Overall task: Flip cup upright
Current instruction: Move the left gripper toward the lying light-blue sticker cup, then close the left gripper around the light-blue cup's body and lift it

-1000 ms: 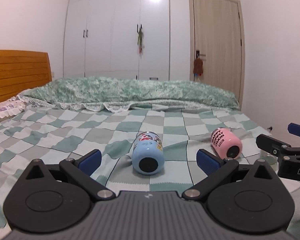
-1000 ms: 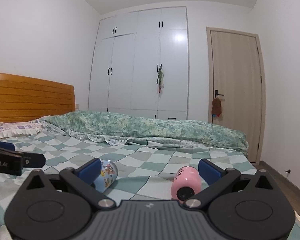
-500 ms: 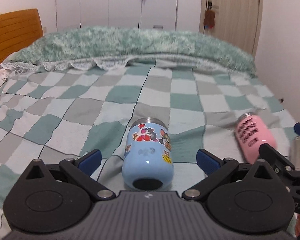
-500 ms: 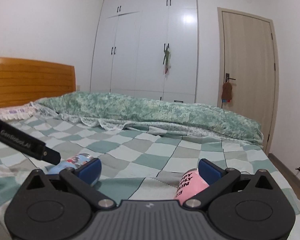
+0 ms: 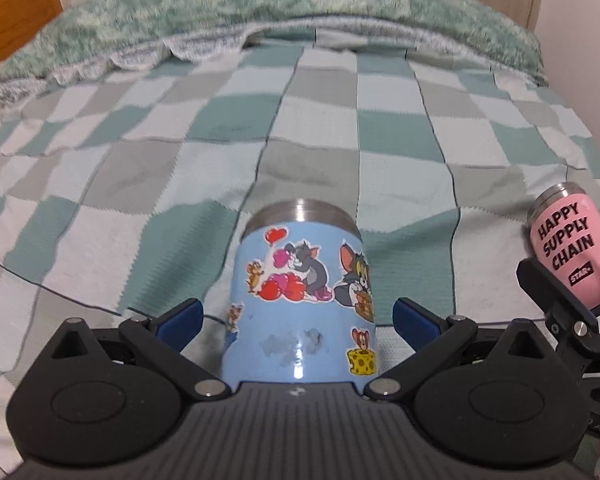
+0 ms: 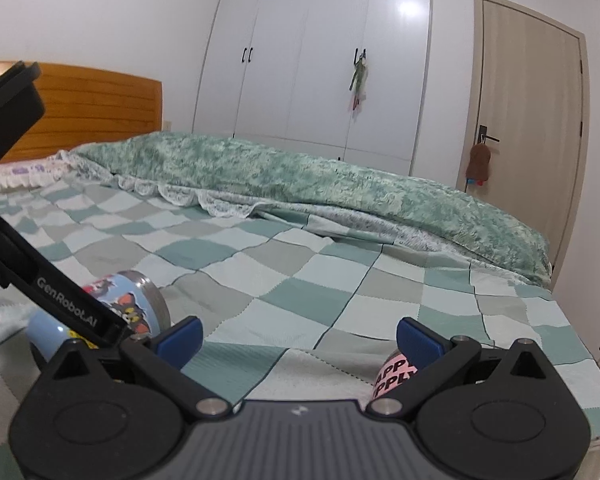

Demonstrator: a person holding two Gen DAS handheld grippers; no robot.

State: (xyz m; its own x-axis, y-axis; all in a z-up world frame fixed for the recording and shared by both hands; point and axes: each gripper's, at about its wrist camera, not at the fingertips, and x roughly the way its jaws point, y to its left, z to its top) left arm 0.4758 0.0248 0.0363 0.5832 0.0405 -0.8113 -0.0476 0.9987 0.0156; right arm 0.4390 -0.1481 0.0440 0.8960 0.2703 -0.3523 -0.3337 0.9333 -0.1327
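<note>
A light blue cup [image 5: 300,300] with cartoon stickers lies on its side on the checked bedspread [image 5: 340,140], its steel rim pointing away. My left gripper [image 5: 296,316] is open, one blue pad on each side of the cup, apart from it. A pink cup [image 5: 568,248] with black lettering lies on its side to the right. In the right wrist view my right gripper [image 6: 298,338] is open and empty; the pink cup [image 6: 394,374] shows low, just inside the right finger. The blue cup [image 6: 124,308] shows at the left, behind the left gripper's body.
A rumpled green quilt [image 6: 300,176] lies across the far side of the bed. A wooden headboard [image 6: 96,116] stands at the left, white wardrobes [image 6: 312,60] and a door [image 6: 532,128] behind. The bed's right edge [image 6: 580,340] drops to the floor.
My left gripper has moved forward and tilted down, so the blue cup now lies between its open fingers. My right gripper has moved closer to the pink cup.
</note>
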